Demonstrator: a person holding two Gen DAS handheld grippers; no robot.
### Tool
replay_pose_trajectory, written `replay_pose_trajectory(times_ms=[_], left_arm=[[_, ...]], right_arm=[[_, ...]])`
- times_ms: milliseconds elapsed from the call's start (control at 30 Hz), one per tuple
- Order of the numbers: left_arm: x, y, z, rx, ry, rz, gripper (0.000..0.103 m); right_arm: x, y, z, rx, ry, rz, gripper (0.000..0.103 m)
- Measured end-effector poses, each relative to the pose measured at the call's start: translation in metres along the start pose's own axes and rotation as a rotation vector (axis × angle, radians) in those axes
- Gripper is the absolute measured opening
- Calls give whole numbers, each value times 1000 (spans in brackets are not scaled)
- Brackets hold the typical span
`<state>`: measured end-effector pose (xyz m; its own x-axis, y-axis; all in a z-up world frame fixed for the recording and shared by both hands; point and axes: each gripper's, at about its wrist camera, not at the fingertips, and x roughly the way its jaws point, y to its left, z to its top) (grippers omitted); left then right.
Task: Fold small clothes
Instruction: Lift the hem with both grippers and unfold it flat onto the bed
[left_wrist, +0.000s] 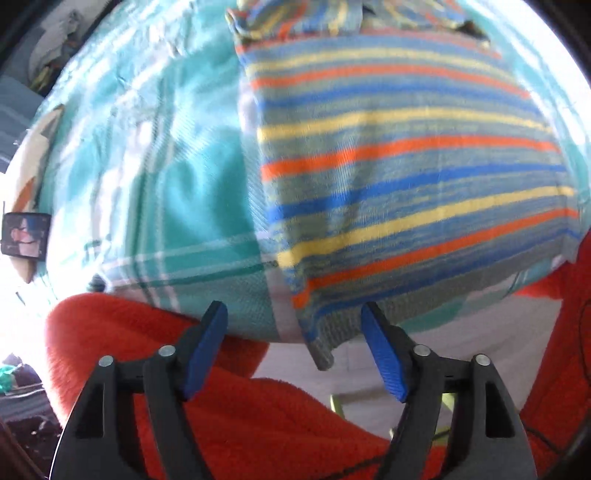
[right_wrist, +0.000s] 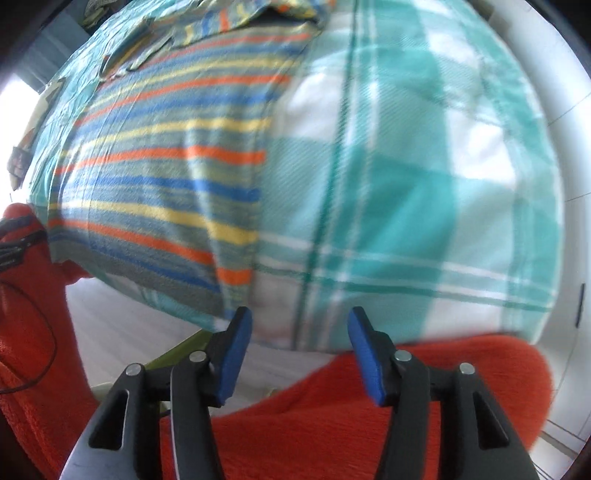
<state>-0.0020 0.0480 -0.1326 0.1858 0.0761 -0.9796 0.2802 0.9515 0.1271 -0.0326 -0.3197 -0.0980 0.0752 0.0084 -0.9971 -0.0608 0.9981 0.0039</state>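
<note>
A striped garment (left_wrist: 399, 177) in blue, orange, yellow and grey lies flat on a teal and white checked cloth (left_wrist: 177, 192). My left gripper (left_wrist: 294, 325) hangs above the garment's near left corner, open, nothing between its blue pads. In the right wrist view the same garment (right_wrist: 162, 177) fills the left half, on the checked cloth (right_wrist: 424, 184). My right gripper (right_wrist: 300, 328) is open over the cloth, just right of the garment's near right corner, and holds nothing. The garment's far end is rumpled, with a fold of fabric (right_wrist: 229, 18) lying across it.
A person's red fleece sleeves (left_wrist: 229, 406) (right_wrist: 332, 413) fill the bottom of both views. The near edge of the cloth-covered surface drops to a pale floor (left_wrist: 369, 384). A small dark card (left_wrist: 26, 234) sits at the left edge, and a white wall or door (right_wrist: 569, 147) stands on the right.
</note>
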Motion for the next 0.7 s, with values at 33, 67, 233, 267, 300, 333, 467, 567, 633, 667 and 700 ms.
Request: replay_pose_trajectory(times_ms=[33, 67, 233, 267, 300, 333, 467, 567, 633, 667, 700], left_arm=[[-8, 1, -1, -15, -30, 2, 78], [-17, 2, 0, -30, -59, -4, 78], [-58, 18, 15, -156, -289, -50, 89], [-58, 27, 20, -178, -329, -53, 90], [-60, 29, 24, -199, -379, -60, 90], [-59, 29, 27, -215, -428, -55, 90], [-35, 19, 35, -256, -478, 17, 90], [-25, 18, 34, -224, -439, 4, 90], [-26, 24, 32, -236, -453, 15, 90], [-26, 27, 33, -246, -453, 7, 90], [-18, 33, 37, -256, -450, 2, 90]], right_arm=[[-8, -4, 2, 1, -22, -26, 59], [-15, -10, 4, -3, -45, -54, 60], [-56, -18, 33, -52, -177, -205, 60], [-64, -18, 42, -73, -215, -210, 60], [-72, -17, 53, -99, -257, -210, 61], [-78, -17, 62, -132, -302, -208, 65], [-78, 22, 122, -306, -463, -156, 70], [-51, 68, 171, -395, -485, -55, 70], [-26, 98, 199, -437, -483, 23, 70], [-12, 114, 214, -450, -472, 49, 70], [2, 129, 228, -454, -467, 64, 70]])
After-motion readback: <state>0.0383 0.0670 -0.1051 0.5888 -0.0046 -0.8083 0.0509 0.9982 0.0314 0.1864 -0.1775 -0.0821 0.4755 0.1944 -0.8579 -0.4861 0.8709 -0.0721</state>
